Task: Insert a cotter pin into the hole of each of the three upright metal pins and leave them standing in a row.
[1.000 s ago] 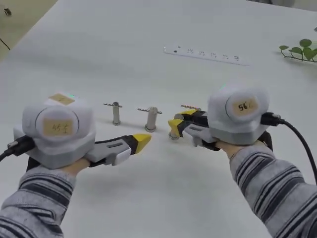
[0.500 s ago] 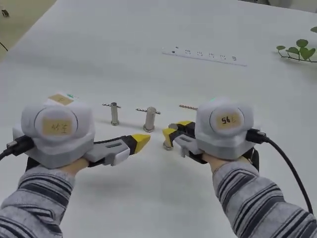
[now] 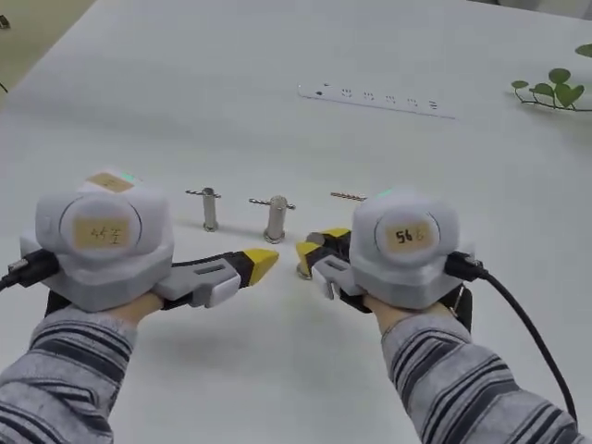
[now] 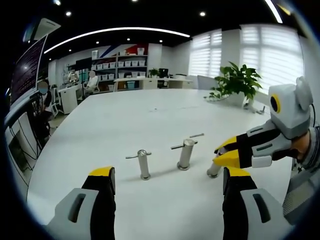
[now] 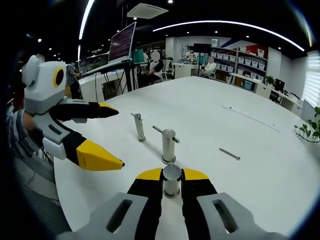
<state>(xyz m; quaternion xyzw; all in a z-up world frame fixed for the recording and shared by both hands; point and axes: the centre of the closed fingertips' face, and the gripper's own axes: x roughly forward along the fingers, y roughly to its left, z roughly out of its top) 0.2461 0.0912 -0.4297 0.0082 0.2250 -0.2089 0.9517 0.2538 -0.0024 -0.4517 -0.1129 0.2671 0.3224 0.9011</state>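
As we look down, held pin (image 5: pixel 172 186): upright on the table (image 3: pixel 277 83), long axis vertical, right of the other two.
Right gripper (image 5: pixel 172 174): jaws closed on its shaft.
Left gripper (image 4: pixel 165 175): wide apart, empty.
Room: white table, open office.
Count: three metal pins. The left pin (image 3: pixel 210 209) and middle pin (image 3: pixel 276 218) carry crosswise cotter pins (image 4: pixel 176 146). One loose cotter pin (image 3: pixel 349 196), we think.

Item: Right gripper (image 3: pixel 312 251), jaws clamped on third metal pin (image 5: pixel 172 181). It carried the pin leftward and back toward the person, and finished just right of the middle pin (image 3: pixel 276 218), on its near side.
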